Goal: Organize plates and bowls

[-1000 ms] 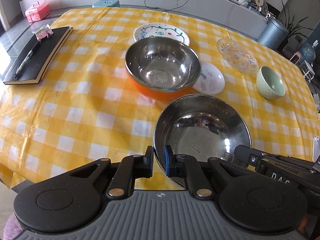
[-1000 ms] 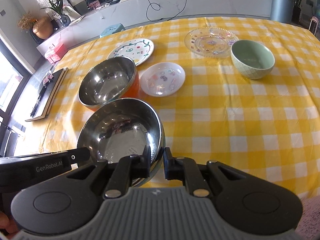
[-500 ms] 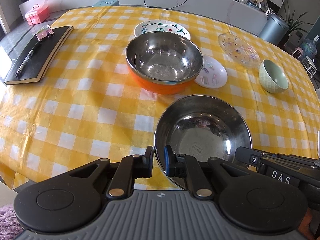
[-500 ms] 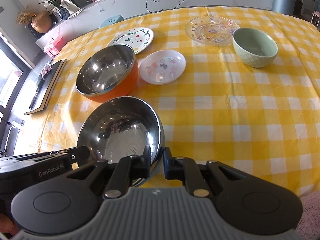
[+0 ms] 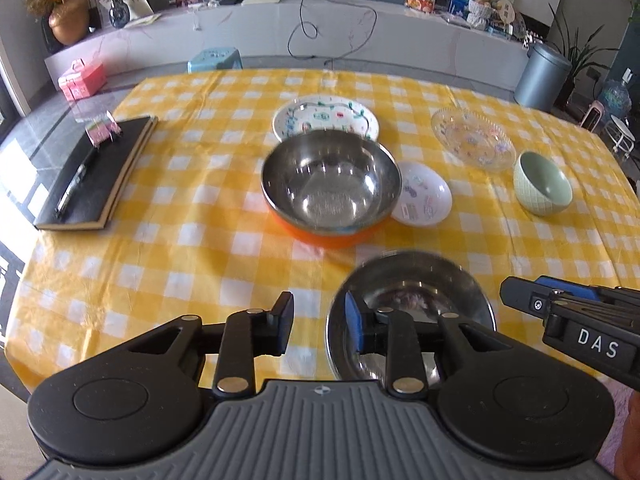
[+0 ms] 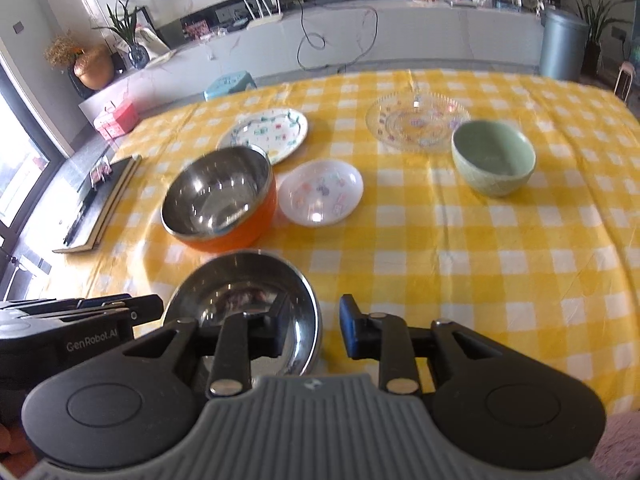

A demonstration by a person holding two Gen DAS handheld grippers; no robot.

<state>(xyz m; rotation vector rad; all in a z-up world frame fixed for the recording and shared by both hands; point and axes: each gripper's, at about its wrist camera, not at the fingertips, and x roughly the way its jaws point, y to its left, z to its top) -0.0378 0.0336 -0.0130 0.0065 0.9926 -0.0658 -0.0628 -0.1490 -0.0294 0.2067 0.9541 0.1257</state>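
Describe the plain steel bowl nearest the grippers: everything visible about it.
The steel bowl is a round, shiny, bare-metal bowl, empty, with blurred reflections inside. It sits upright on the yellow checked tablecloth at the table's near edge, just in front of the orange-sided bowl and apart from it. The left gripper and right gripper each straddle its rim, jaws just opened, pads clear of the metal.

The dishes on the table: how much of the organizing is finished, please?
Little looks done. The steel bowl sits near the table edge; the left tool and right tool have just been opening and no longer clamp its rim. Still apart: orange bowl, green bowl, patterned plate, glass plate, small white plate. Nothing is stacked.
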